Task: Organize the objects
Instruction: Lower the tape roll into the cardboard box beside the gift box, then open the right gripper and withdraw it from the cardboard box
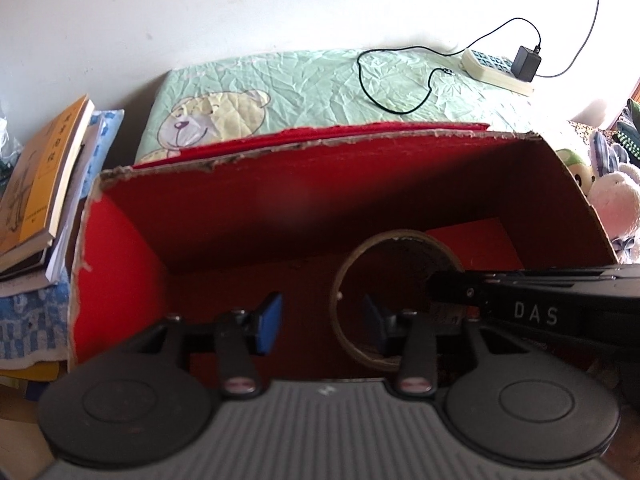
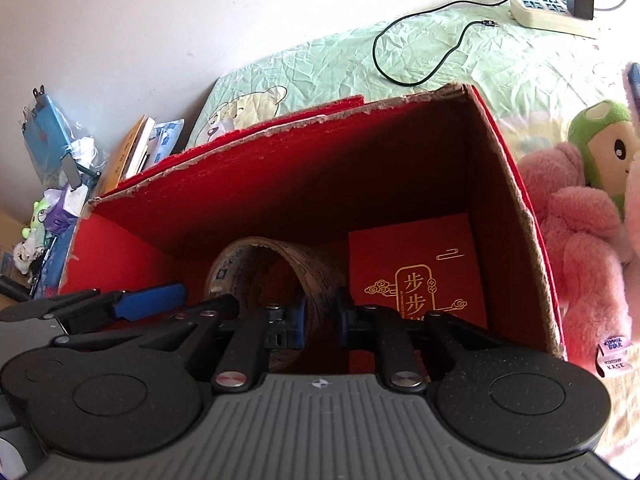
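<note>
Inside the red box [image 2: 280, 184], right tongs [image 2: 320, 326] straddle the tape roll's [image 2: 256, 264] wall.

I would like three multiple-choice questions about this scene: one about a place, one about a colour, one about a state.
1. Where is the tape roll?
A. inside the red box
B. on the books
C. beside the power strip

2. What colour is the bear-print cover behind the box?
A. pale green
B. dark blue
C. orange

3. How does the left claw stand?
A. open, nothing pressed between its pads
C. shut on a plush toy
B. shut on a book

Answers: 1 A, the roll stands on the box floor, next to a red card. 2 A, the crinkled cloth is pale green. 3 A, its blue pads stand apart, with nothing pressed between them.
</note>
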{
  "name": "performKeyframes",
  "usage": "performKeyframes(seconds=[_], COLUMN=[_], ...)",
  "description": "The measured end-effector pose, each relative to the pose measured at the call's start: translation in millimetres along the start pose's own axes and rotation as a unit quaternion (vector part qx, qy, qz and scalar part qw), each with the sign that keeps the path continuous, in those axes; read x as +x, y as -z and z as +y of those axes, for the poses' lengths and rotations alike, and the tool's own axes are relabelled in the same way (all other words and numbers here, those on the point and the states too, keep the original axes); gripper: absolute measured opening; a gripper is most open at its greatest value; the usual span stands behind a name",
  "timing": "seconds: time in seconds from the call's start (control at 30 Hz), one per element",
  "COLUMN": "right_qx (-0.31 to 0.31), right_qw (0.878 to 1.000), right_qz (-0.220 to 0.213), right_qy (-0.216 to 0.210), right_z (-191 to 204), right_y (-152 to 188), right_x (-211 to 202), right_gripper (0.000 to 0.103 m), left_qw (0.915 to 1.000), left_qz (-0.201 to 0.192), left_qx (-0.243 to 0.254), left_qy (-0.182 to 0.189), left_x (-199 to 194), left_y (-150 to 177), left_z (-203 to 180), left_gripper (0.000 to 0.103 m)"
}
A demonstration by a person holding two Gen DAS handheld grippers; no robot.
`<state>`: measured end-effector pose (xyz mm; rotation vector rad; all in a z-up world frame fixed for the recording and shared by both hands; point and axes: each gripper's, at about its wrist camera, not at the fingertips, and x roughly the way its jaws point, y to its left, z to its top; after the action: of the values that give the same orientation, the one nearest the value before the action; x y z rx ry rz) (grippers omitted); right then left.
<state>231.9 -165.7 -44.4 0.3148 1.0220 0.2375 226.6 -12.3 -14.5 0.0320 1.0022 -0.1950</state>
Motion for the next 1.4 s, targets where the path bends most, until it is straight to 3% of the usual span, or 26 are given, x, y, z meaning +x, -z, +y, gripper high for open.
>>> performKeyframes(seconds=[0.7,1.4], right_qx=[0.018,0.018], right_qw=[1.0,0.999], right_qz=[-0.023,-0.045], right_qy=[0.004,-0.025], right_z=[-1.6,-1.0], right_y=[2.7,4.8], right_x=[-3.6,-8.2], right_gripper=[0.019,0.019], left_qw=[1.0,0.9992], left_qz=[0.0,-0.008], left_qx=[0.005,0.019], left_qy=[-0.007,-0.034], left_x=[1.2,0.6], left_y=[0.8,0.5], left_z=[-2.5,-8.2], left_gripper=[0.051,0.053])
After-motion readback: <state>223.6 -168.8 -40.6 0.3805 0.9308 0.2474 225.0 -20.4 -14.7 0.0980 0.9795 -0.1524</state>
